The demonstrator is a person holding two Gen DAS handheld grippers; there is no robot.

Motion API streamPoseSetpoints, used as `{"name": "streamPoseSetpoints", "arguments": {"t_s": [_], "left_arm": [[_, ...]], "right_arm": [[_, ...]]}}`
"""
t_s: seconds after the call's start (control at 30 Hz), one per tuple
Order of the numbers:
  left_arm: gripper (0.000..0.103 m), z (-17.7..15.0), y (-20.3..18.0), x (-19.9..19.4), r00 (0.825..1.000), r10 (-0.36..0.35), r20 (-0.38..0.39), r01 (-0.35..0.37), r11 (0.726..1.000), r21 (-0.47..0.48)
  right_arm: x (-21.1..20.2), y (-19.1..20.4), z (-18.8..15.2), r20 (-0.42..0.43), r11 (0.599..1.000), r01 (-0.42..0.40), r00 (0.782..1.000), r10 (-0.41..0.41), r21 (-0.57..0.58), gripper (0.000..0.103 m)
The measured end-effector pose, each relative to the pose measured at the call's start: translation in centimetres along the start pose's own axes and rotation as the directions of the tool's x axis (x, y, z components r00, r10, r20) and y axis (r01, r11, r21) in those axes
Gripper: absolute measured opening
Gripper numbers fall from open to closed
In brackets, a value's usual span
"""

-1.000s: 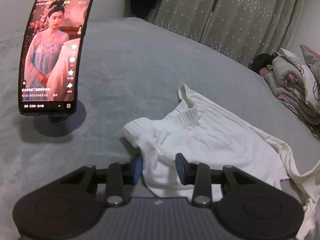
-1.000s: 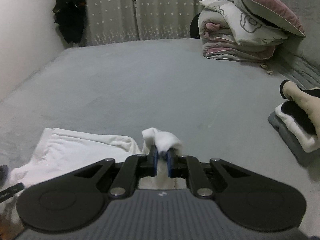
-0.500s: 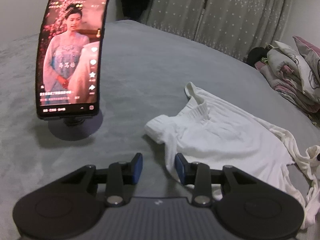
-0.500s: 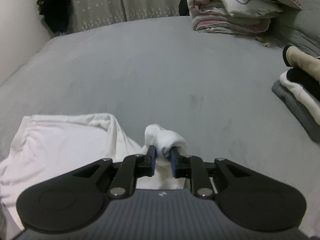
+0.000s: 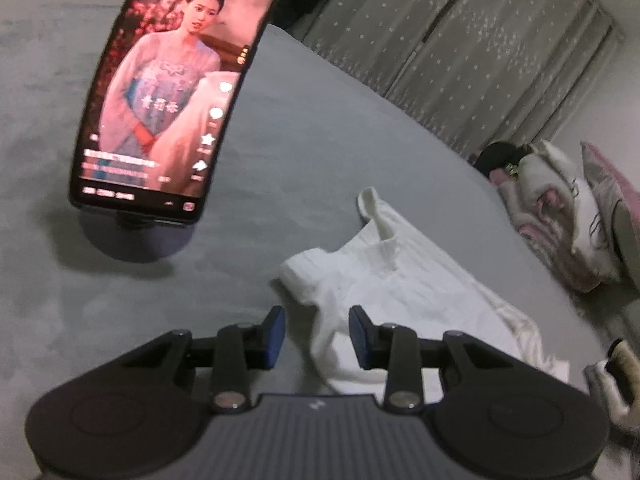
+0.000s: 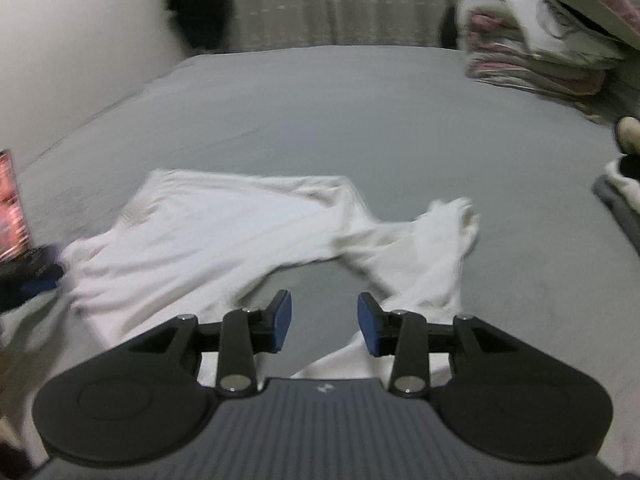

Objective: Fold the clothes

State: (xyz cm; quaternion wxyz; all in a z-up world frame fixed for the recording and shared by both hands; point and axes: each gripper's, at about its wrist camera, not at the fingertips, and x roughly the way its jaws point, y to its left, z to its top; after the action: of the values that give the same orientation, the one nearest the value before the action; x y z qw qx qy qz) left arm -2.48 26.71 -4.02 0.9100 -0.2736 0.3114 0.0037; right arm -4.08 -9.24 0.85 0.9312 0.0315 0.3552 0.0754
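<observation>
We see the white garment (image 6: 208, 240) spread on the grey bed (image 6: 360, 120), its long axis running left to right. Our right gripper (image 6: 324, 320) is opening with nothing between its pads, the sleeve (image 6: 432, 248) lying just beyond to the right. Our left gripper (image 5: 316, 336) stands open and empty at the garment's near left edge.

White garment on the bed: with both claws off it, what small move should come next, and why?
Probably bring the right claw, its jaws opening with nothing between them, forward onto the twisted leg of the white garment and pinch its end. That leg lies bunched and crossed on the grey bed, so it needs straightening before any fold. The left claw is open near the waistband.
</observation>
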Motion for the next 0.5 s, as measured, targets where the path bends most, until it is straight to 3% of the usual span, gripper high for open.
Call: {"name": "streamPoseSetpoints", "arguments": {"t_s": [0.27, 0.4, 0.5], "left_arm": [[0.025, 0.4, -0.4, 2.4, 1.0, 0.008, -0.006, -0.009, 0.998, -0.066], [0.02, 0.3, -0.5, 2.9, 1.0, 0.03, 0.005, -0.03, 0.999, -0.046], [0.015, 0.4, -0.5, 3.0, 0.999, 0.036, 0.012, -0.035, 0.999, -0.024]], "right_arm": [[-0.3, 5.7, -3.5, -0.072, 0.967, -0.222, 0.974, 0.214, -0.123, 0.041], [1.1, 8.5, -4.3, -0.116, 0.944, -0.262, 0.963, 0.243, -0.202, 0.038], [2.2, 10.1, -4.6, -0.114, 0.936, -0.247, 0.968, 0.225, -0.251, 0.037]]}}
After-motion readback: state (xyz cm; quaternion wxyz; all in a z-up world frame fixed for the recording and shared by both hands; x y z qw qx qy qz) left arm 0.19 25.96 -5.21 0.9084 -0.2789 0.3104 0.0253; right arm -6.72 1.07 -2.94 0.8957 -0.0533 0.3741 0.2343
